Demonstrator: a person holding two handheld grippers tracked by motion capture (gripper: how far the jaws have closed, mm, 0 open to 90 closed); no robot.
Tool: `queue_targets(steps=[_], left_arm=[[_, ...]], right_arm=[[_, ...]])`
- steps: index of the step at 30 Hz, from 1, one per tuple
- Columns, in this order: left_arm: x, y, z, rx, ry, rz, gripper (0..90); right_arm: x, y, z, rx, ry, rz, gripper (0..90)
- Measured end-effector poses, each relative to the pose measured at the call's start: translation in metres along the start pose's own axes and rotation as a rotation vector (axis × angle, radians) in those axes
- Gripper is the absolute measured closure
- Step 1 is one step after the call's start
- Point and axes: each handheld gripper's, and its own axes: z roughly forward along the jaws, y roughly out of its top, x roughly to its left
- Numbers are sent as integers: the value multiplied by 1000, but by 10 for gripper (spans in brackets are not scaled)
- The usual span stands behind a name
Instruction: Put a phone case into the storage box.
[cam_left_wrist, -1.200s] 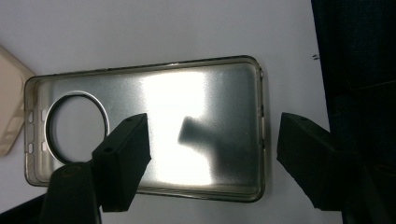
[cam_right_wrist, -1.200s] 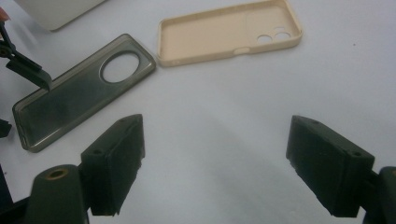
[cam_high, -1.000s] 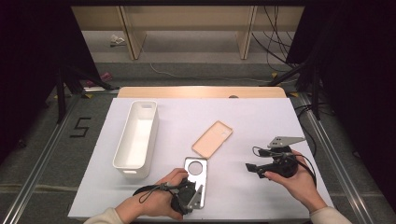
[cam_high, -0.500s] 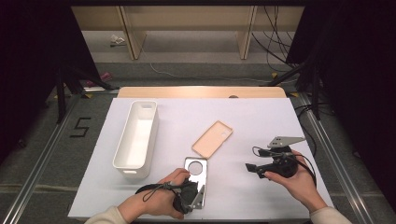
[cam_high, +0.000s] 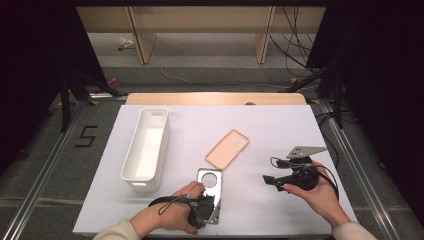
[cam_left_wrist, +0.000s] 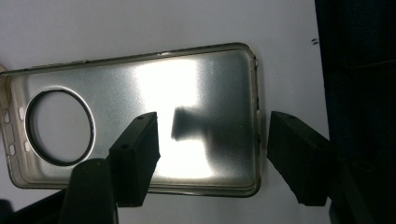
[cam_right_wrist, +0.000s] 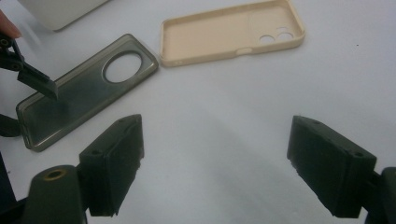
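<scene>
White table top (cam_high: 280, 130) w/ a wood strip along its far edge. Biggest thing on it: long white bin (cam_high: 147, 145) at the left, standing open side up, lengthwise toward the far edge.

Next, two phone cases. The grey case (cam_high: 210, 192) lies flat, inside up, near the front edge, just right of the bin's near end; round camera hole at its far end. Seen from the left gripper view, same grey case (cam_left_wrist: 140, 116) is shiny, w/ glare across the middle and the hole at the picture's left. The tan case (cam_high: 228, 148) lies inside up too, a bit farther back & right, angled; its near corner sits just beside the grey case's far end, can't tell if they touch. In the right gripper view the tan case (cam_right_wrist: 231, 30) shows two small holes by one end.

Left gripper (cam_left_wrist: 212, 154), in the left hand (cam_high: 167, 217), is over the grey case's near end: one jaw above the inside face, other jaw outside the short end edge. Jaws have just been closing, partly narrowed, the case's end betw. them, pads not pressing yet.

Right gripper (cam_right_wrist: 233, 163), in the right hand (cam_high: 320, 195), is well apart at the table's right, jaws wide, only bare table betw. them
</scene>
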Motion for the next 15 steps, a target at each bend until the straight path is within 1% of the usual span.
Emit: queue_targets(steps=[3,7,9,15], left_arm=[[0,1,1,9,4,-6,348],[1,3,1,16,4,10,356],[0,4,2,18,2,6,361],[1,5,2,26,-5,12,384]], right_arm=[[0,0,0,3,0,-1,195],[0,0,0,2,2,-4,194],[0,0,0,4,3,-3,194],[0,0,0,2,8,-5,193]])
